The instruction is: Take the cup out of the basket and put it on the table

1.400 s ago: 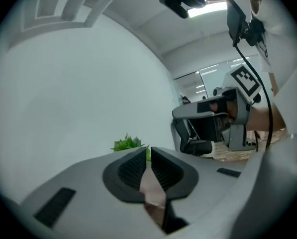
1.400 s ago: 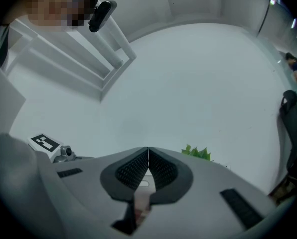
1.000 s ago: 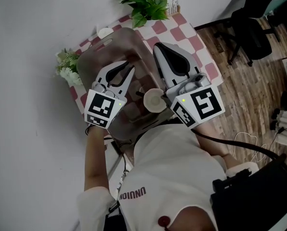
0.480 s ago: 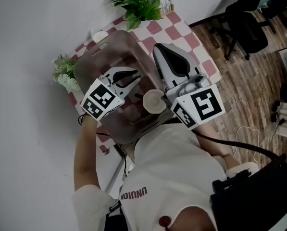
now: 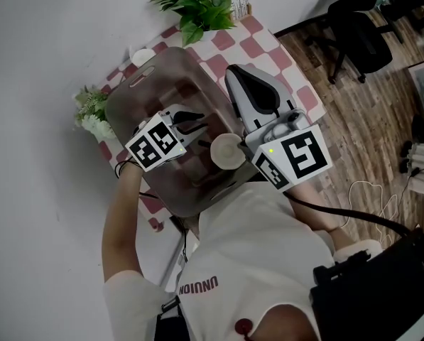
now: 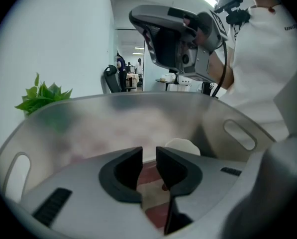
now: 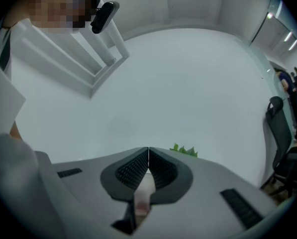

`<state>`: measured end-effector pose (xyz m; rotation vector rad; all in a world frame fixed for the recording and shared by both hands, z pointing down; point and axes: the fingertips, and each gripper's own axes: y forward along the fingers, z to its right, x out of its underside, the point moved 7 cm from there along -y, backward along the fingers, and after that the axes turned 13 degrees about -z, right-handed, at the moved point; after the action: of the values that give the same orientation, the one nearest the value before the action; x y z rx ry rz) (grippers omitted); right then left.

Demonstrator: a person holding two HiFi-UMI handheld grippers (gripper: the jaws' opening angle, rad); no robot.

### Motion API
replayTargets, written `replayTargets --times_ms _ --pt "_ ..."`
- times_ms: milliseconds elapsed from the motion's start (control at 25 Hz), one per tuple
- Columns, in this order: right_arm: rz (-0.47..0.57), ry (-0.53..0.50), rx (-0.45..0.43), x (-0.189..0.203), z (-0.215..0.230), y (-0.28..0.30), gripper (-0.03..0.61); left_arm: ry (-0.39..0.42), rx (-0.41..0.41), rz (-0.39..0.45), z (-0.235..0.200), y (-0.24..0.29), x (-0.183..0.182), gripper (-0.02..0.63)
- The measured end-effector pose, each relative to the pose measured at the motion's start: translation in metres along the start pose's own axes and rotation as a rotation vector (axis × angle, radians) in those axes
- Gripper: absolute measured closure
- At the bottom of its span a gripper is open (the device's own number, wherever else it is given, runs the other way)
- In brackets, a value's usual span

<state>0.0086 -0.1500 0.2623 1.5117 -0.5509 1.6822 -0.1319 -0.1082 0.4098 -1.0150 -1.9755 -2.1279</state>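
Ok, status. The left gripper [image 5: 195,119] is tipped down inside the basket [image 5: 126,99], centre-left of the head view, with its marker cube [image 5: 153,144] toward the lower left. Its jaws stand a narrow gap apart and have just been opening. Nothing is between them; only the red and pale squares under the basket floor show through the gap.

The cup [image 5: 226,151] is in the basket, at the corner nearest the person, mid-frame in the head view with its rim facing up. In the left gripper view it is a pale round top [image 6: 184,145] just past the right-hand jaw, outside the gap. I can't tell whether it touches the jaw's outer side.

The right gripper [image 5: 231,69] hangs over the basket's right edge, just above frame centre. Its jaws are closed tip to tip and empty. The right gripper view faces the bare white wall [image 7: 188,83], with a few plant leaves poking up behind the jaw tips.

The table [image 5: 268,48] with its checked cloth runs from the upper middle to the centre right of the head view. The plant [image 5: 194,2] is at top centre and the flowers [image 5: 91,112] are just left of the basket. An office chair [image 5: 361,34] stands on the wooden floor [image 5: 368,119] at upper right.
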Motion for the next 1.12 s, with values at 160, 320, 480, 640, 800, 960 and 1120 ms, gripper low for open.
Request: replayTargets --times_ms 160,320,480,640,800,960,1120 --pt "-0.002 0.006 0.008 0.001 0.002 0.000 0.560 0.012 0.063 -0.038 0.002 0.009 0.004 0.518" --pt "-0.004 0.010 0.017 0.002 0.003 -0.001 0.560 0.032 0.121 -0.066 0.005 0.018 0.010 0.518" --pt "-0.007 0.011 0.028 0.002 0.005 -0.002 0.560 0.089 0.161 -0.128 0.009 0.026 0.013 0.511" --pt "-0.007 0.012 0.036 0.003 0.007 -0.003 0.560 0.154 0.194 -0.210 0.014 0.038 0.021 0.495" --pt "-0.006 0.014 0.042 0.002 0.008 -0.004 0.560 0.182 0.264 -0.236 0.020 0.046 0.026 0.495" --pt "-0.003 0.016 0.042 0.001 0.009 -0.003 0.560 0.208 0.310 -0.246 0.025 0.051 0.027 0.494" --pt "-0.008 0.023 0.042 0.001 0.010 -0.001 0.560 0.258 0.322 -0.290 0.027 0.054 0.028 0.486"
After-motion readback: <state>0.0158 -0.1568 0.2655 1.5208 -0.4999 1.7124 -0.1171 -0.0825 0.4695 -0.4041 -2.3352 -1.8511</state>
